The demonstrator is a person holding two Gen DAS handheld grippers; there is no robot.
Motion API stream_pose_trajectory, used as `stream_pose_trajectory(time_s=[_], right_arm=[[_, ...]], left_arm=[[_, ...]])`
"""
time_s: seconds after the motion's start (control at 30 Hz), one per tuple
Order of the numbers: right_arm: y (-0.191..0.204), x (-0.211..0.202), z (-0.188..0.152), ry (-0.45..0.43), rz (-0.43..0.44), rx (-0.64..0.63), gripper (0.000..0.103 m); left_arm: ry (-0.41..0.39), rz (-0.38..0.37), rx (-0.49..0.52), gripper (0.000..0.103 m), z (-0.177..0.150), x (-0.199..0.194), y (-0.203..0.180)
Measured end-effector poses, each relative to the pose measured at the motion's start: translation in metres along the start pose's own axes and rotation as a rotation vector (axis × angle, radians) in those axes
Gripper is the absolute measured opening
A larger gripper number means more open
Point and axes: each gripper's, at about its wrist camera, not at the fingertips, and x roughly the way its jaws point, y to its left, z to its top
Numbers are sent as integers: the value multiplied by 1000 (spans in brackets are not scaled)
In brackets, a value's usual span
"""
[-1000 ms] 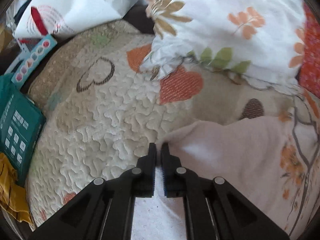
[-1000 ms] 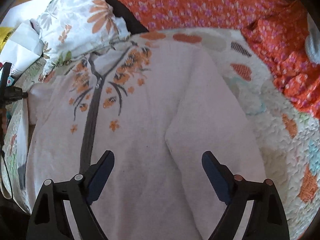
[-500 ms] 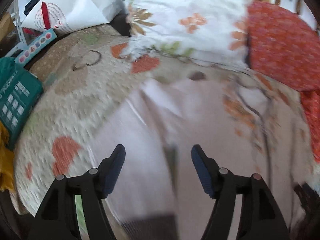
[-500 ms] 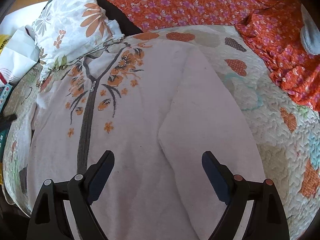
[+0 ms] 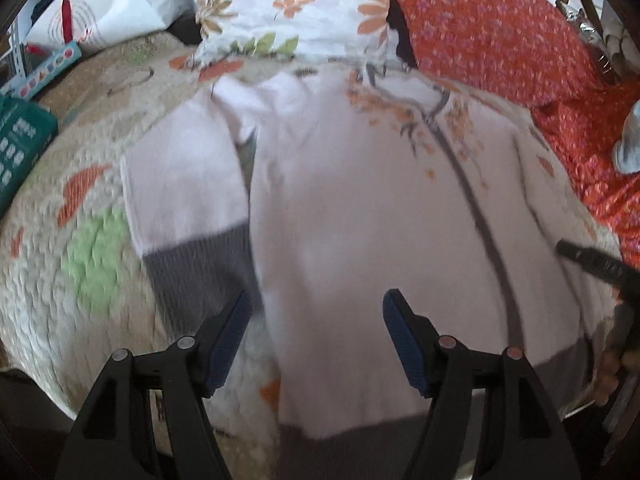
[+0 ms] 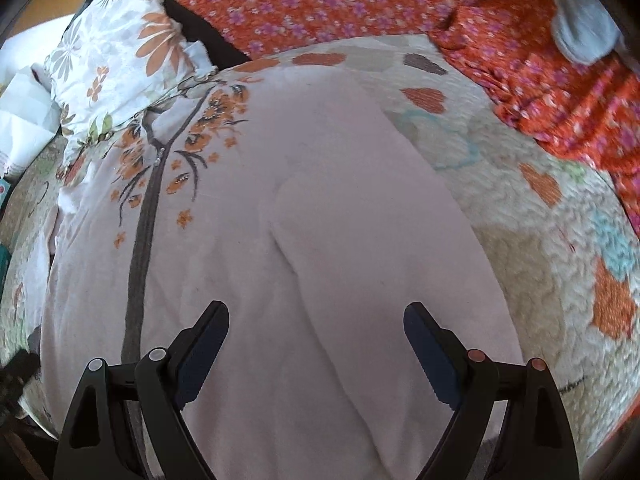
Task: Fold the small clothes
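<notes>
A pale pink zip-up sweater (image 5: 360,208) with orange flower embroidery and a grey zipper lies flat on a quilted bedspread (image 5: 80,184). Its left sleeve (image 5: 184,192), with a grey cuff, lies straight beside the body. In the right wrist view the sweater (image 6: 224,240) has its right sleeve (image 6: 384,248) folded in over the body. My left gripper (image 5: 316,312) is open and empty above the sweater's lower left part. My right gripper (image 6: 316,328) is open and empty above the hem near the folded sleeve. The right gripper's tip shows in the left wrist view (image 5: 588,260).
A floral pillow (image 5: 292,4) and an orange flowered cloth (image 5: 500,36) lie behind the sweater. A white bag (image 5: 104,8), a teal box (image 5: 20,148) and a strip-shaped pack (image 5: 44,68) sit at the left edge. A grey sock-like item (image 6: 580,36) lies far right.
My left gripper opened, let go of the left sleeve and drew back toward the hem. The sleeve now lies straight beside the body. My right gripper stayed open and shifted slightly.
</notes>
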Motion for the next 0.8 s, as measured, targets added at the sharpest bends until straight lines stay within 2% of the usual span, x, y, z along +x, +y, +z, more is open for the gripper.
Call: stream_pose_trajectory(time_s=[0.13, 0.23, 0.3, 0.37, 0.4, 0.43, 0.47, 0.6, 0.7, 0.8], right_arm=[[-3, -3, -8, -4, 16, -37, 92], [-7, 0, -17, 22, 33, -70, 92], [-15, 3, -19, 38, 16, -72, 92], [-31, 0, -20, 25, -65, -61, 92], [-43, -5, -20, 1, -160, -50, 92], [-56, -13, -19, -29, -212, -30, 92], [-67, -19, -19, -47, -223, -3, 92], [-128, -49, -27, -92, -154, 170, 92], [-160, -57, -46, -77, -116, 256, 92], [-172, -61, -71, -64, -65, 316, 92]], left_arm=[[59, -48, -6, 68, -17, 7, 1], [71, -9, 47, 68, -25, 11, -7], [89, 8, 37, 68, -28, 14, -5], [97, 40, 6, 68, -27, 15, 3], [96, 41, -1, 68, -26, 14, 6], [97, 29, -16, 68, -25, 13, 9], [95, 21, -25, 68, -25, 12, 10], [67, -4, -36, 68, -22, 6, 8], [50, -34, -50, 68, -18, 2, 4], [40, -62, -60, 68, -12, -1, 0]])
